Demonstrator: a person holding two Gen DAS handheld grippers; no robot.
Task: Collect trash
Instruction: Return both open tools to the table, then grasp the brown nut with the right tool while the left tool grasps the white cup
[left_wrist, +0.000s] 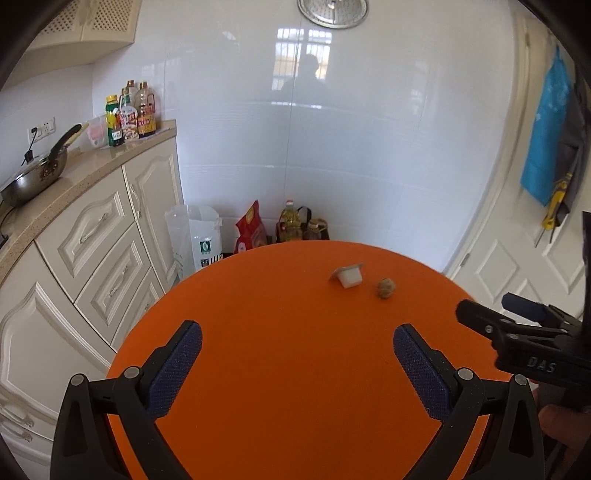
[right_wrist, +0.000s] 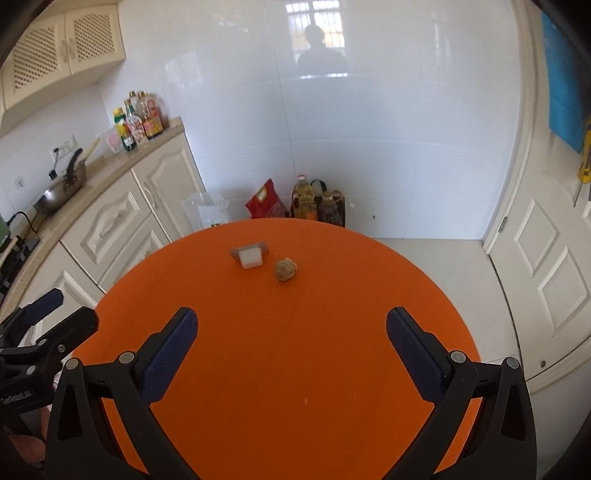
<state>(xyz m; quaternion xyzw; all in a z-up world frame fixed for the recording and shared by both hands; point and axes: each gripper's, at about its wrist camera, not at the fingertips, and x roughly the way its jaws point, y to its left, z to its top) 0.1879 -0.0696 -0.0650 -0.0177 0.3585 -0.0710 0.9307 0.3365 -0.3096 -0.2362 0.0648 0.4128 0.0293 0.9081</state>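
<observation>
Left gripper (left_wrist: 297, 341) and right gripper (right_wrist: 291, 326) both spread, empty. Upper centre of orange table (right_wrist: 332, 369): white plastic cup (right_wrist: 250, 256), tipped; crumpled brown wad (right_wrist: 285, 269) just beside. Both likely light; cup stiff, pinch its walls; wad soft, squeeze midline.

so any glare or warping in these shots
Left wrist: window glare on the wall tiles, cabinets bowed by fisheye, apron at the right edge smeared. Right wrist: same glare, door curved; the table evenly lit, cup and wad sharp.
</observation>
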